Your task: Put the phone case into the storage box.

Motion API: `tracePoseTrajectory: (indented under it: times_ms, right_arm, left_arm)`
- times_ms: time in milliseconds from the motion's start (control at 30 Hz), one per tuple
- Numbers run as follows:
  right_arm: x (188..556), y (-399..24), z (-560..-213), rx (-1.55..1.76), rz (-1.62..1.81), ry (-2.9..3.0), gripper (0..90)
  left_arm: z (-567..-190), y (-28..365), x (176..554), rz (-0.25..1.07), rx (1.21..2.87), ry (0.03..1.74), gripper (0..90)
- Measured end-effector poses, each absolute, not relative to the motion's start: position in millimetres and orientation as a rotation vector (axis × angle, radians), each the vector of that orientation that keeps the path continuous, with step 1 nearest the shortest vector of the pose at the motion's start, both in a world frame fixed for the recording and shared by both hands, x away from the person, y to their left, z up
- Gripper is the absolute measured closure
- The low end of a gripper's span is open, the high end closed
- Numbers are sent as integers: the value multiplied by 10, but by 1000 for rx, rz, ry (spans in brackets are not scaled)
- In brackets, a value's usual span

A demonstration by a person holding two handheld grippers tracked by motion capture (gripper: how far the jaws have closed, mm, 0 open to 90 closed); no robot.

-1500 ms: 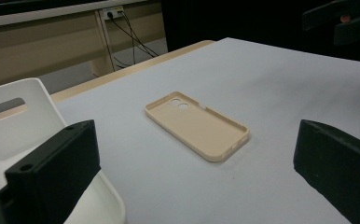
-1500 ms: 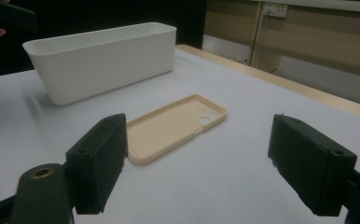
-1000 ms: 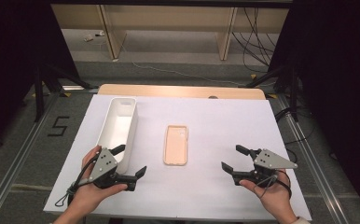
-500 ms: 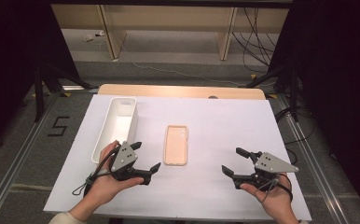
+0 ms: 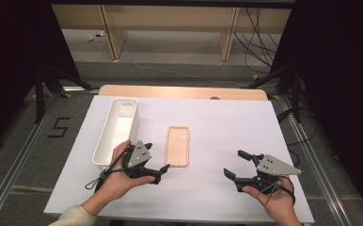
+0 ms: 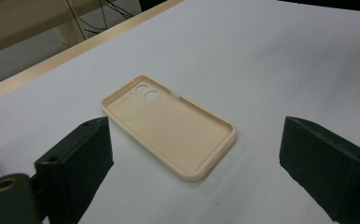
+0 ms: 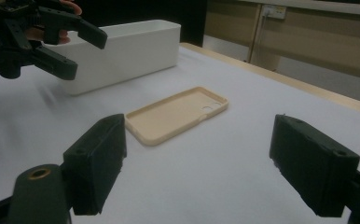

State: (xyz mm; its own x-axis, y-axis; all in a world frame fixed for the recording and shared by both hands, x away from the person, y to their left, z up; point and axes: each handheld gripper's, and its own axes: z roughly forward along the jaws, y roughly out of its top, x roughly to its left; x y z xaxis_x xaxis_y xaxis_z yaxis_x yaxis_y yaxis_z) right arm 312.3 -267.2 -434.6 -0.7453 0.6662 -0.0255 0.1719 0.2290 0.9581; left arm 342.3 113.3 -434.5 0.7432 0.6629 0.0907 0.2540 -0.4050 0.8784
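The left gripper [image 5: 157, 170] has its jaws wide apart, though they have just been closing a little, and nothing is between them. The phone case [image 5: 177, 145] lies flat on the table [image 5: 226, 122], just ahead of its jaws. The right gripper [image 5: 236, 165] is wide open and empty, with the case well off to its left.

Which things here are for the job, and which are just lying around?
For the job:
- phone case, lying flat with its open side up
- left gripper, open, beside the case's near end
- right gripper, open, off to the case's other side

Just lying about:
- white bin, apparently empty
- cables on the floor beyond the table
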Motion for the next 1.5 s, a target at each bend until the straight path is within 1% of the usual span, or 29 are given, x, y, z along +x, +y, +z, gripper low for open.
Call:
tracePoseTrajectory:
  times_ms: [167,200,233,333,433,633,667,800,1033,1200,1300,1400,1500]
  right_arm:
    - [3111,-2661,-4348,791,1539,2085,201]
    - [3111,-2661,-4350,794,1536,2085,201]
    - [3124,-2665,-4351,772,1536,2071,201]
    - [3127,-2665,-4352,768,1536,2068,200]
    - [3117,-2661,-4351,784,1537,2078,200]
    - [3106,-2660,-4350,794,1543,2086,200]
    - [3106,-2660,-4351,796,1541,2086,200]
    - [3106,-2659,-4350,796,1545,2087,200]
    - [3106,-2662,-4351,796,1546,2090,200]
    - [3106,-2662,-4351,795,1539,2095,200]
    - [3100,-2656,-4348,789,1545,2091,200]
    - [3111,-2660,-4362,758,1572,2064,200]
    - [3079,-2685,-4348,794,1545,2101,200]
  left_arm:
    - [-4367,1099,3473,552,2035,677,99]
    - [-4379,1078,3473,550,2017,697,101]
    - [-4374,1085,3492,557,2051,678,102]
    - [-4392,1039,3518,552,2057,686,104]
    - [-4388,1004,3556,555,2111,667,107]
    - [-4408,902,3612,562,2133,645,107]
    - [-4414,886,3617,540,2145,650,107]
    - [-4425,836,3653,557,2192,624,113]
    - [-4480,734,3697,564,2218,608,116]
    - [-4470,660,3768,587,2307,566,124]
    - [-4469,607,3807,577,2361,521,129]
    - [-4489,532,3847,575,2390,499,135]
    - [-4508,476,3878,590,2422,476,144]
